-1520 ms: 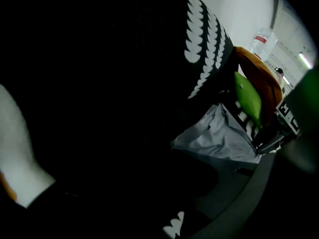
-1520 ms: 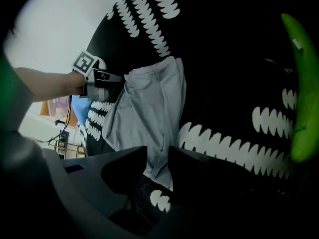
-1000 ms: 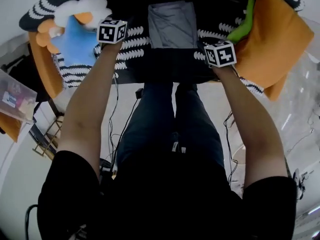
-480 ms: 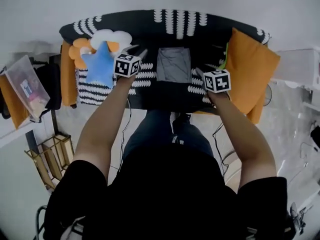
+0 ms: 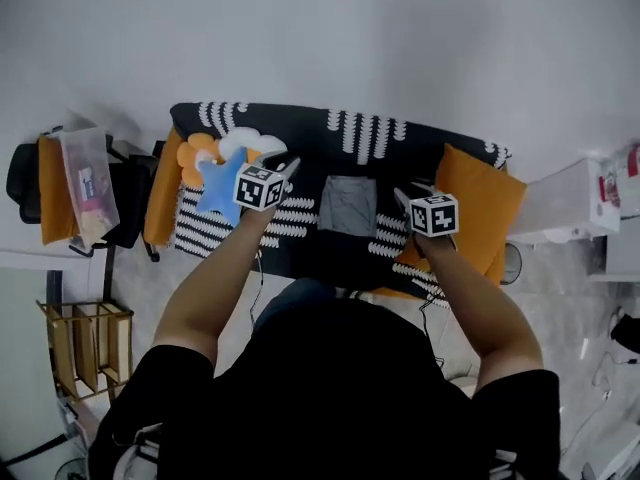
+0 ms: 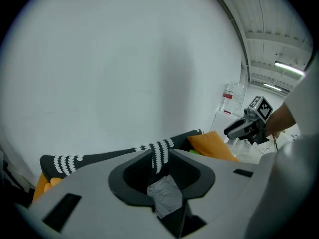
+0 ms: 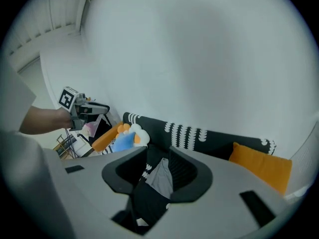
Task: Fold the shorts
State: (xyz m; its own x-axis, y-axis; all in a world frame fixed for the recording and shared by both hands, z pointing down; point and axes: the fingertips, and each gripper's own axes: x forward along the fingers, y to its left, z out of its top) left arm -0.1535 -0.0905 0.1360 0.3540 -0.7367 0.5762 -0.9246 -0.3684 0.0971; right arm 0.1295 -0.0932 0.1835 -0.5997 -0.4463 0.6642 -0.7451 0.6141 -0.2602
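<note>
The grey shorts (image 5: 348, 206) lie folded into a small rectangle in the middle of the black-and-white patterned sofa cover (image 5: 370, 133). Both grippers hang high above it, apart from the cloth. My left gripper (image 5: 290, 166) is over the shorts' left side; its jaws have just been closing, a narrow gap still shows, and nothing is between them. My right gripper (image 5: 405, 196) is over the right side, open and empty. Through each gripper's jaws the shorts (image 6: 164, 195) (image 7: 162, 178) show far below.
An orange cushion (image 5: 475, 203) lies at the sofa's right end. A blue, white and orange plush toy (image 5: 222, 173) lies at its left. A chair with a bag (image 5: 85, 183) and a wooden rack (image 5: 85, 343) stand at the left, a white cabinet (image 5: 580, 203) at the right.
Both grippers have risen well above the sofa and the head view has drawn back, so the sofa looks smaller. The shorts have stayed in place.
</note>
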